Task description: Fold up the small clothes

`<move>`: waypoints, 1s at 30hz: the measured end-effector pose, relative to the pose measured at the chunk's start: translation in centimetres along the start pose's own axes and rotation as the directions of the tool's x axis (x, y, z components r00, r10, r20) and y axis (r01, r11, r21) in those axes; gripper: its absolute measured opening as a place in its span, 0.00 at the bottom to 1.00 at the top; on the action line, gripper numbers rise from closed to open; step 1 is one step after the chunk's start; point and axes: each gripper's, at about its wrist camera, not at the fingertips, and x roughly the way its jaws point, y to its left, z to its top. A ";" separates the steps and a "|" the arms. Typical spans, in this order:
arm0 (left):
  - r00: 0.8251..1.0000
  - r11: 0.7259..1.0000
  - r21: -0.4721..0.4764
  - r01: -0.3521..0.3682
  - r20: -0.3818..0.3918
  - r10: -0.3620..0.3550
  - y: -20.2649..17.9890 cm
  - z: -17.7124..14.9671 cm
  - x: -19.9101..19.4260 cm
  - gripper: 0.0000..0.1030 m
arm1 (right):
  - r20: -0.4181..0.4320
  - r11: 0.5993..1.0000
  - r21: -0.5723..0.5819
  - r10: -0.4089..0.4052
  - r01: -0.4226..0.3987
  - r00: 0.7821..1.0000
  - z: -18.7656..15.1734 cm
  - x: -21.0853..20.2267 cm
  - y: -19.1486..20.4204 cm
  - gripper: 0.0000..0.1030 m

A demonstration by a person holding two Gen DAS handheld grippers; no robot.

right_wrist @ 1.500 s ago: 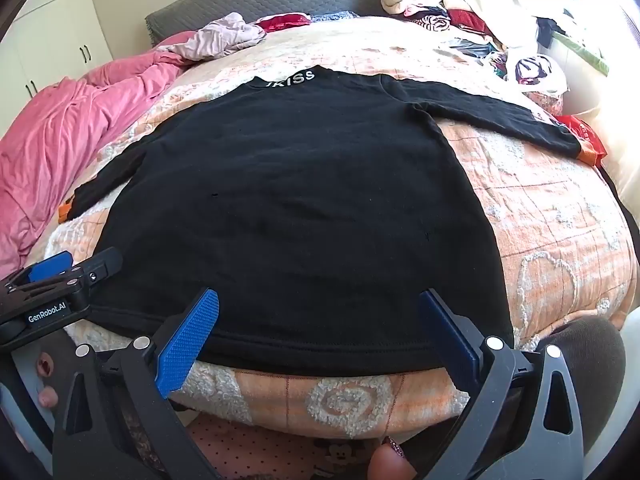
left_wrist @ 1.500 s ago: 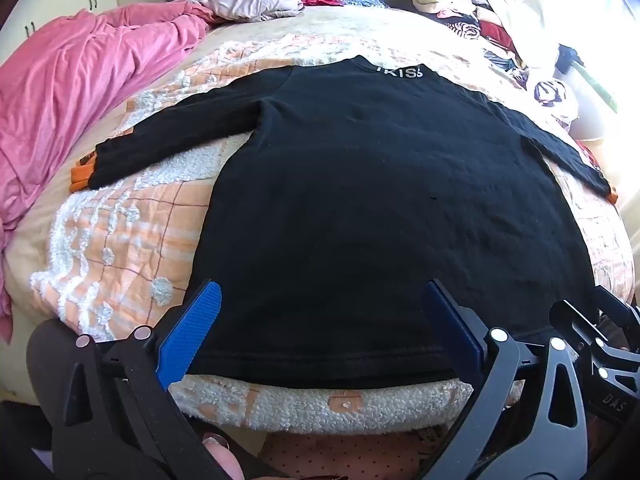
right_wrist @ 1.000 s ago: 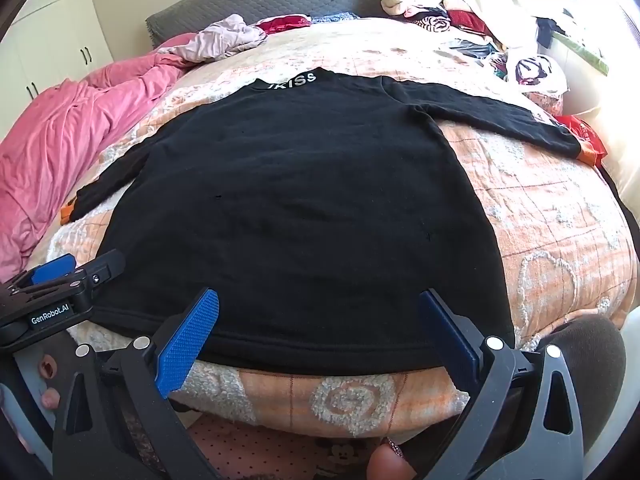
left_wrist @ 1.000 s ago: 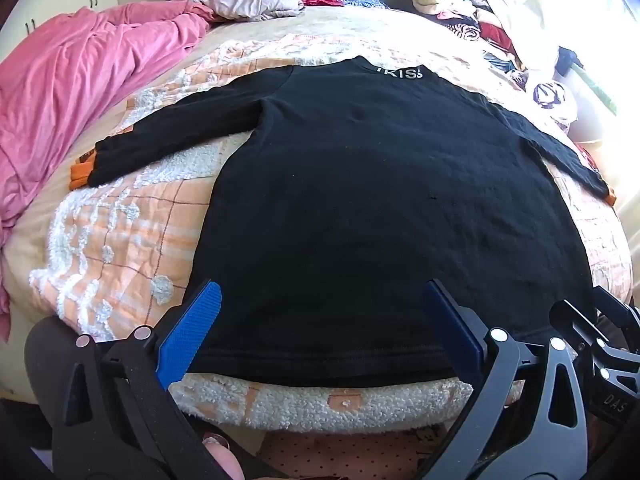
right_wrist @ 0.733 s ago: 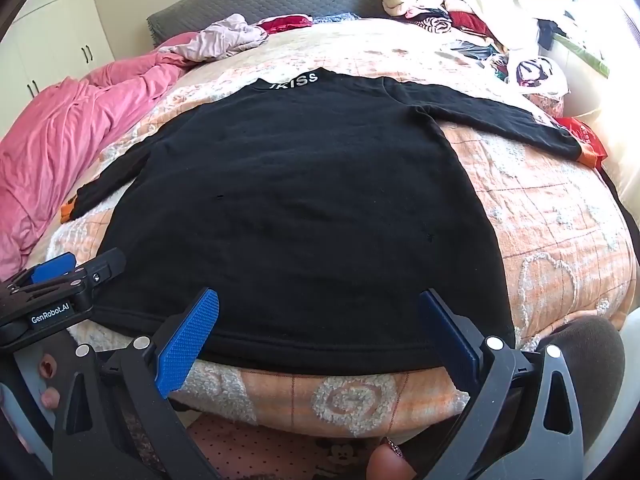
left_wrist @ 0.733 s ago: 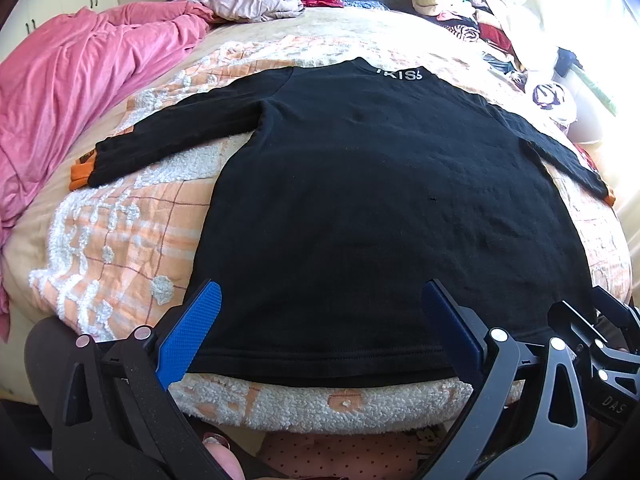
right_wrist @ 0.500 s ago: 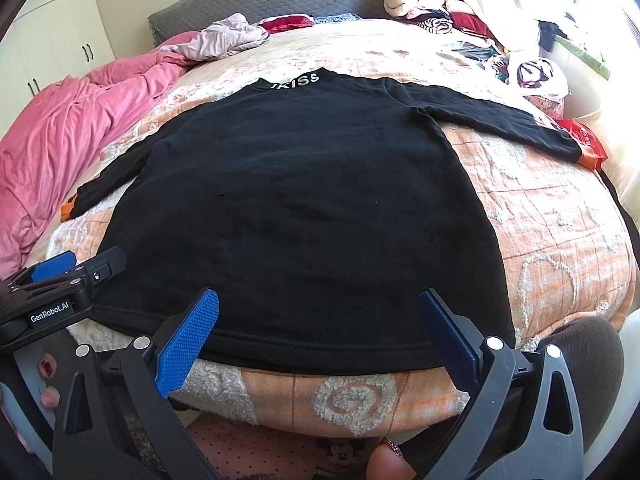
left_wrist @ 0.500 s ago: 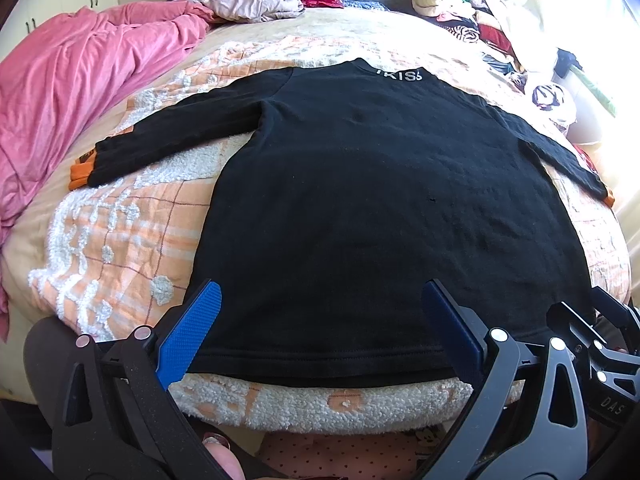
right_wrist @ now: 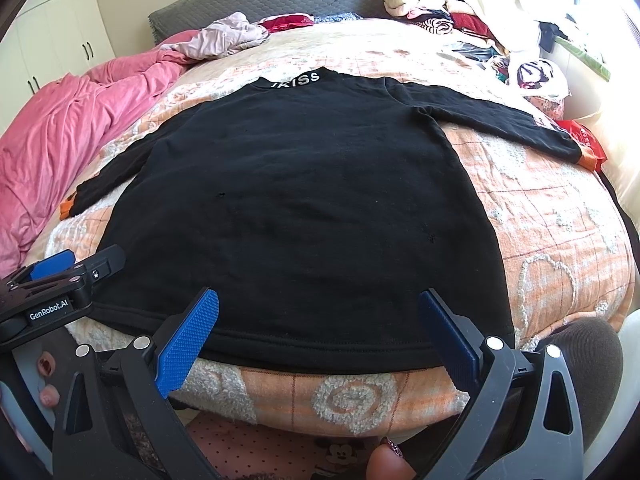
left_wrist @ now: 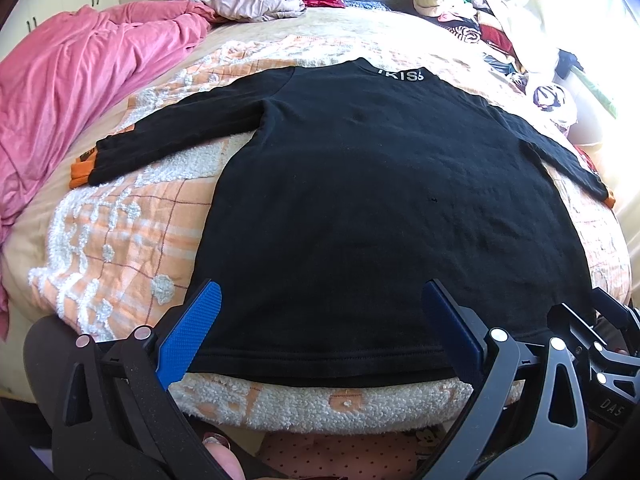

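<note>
Black long-sleeved knit sweater (left_wrist: 384, 208) lies flat on the bed, not yet folded.

It is spread over an orange and white checked fluffy blanket (left_wrist: 120, 248), collar at the far side, hem at the near edge, both sleeves stretched out to left and right. The left tongs (left_wrist: 320, 328) and the right tongs (right_wrist: 316, 328) both hover wide open just before the hem and hold nothing. In my judgement the first risk is at the grasp: the tongs may pinch the fluffy blanket together with the hem and lift both. If only one layer of the sweater is caught, the fold will come crooked. The hem hangs near the bed edge, so a pull toward the near side can drag it off.
</note>
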 end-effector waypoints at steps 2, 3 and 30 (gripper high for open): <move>1.000 1.000 0.000 0.001 0.000 -0.001 0.0 0.0 0.0 0.91 | -0.002 1.000 0.001 0.000 0.000 1.000 0.0 0.0 0.0 0.96; 1.000 1.000 0.000 0.000 -0.001 0.000 0.0 0.0 0.0 0.91 | -0.003 1.000 0.002 0.000 0.000 1.000 0.0 0.0 0.0 0.96; 1.000 0.999 0.019 -0.027 -0.004 0.027 -1.0 1.7 1.3 0.91 | 0.017 1.000 0.000 -0.021 0.021 1.000 2.0 0.5 -1.4 0.96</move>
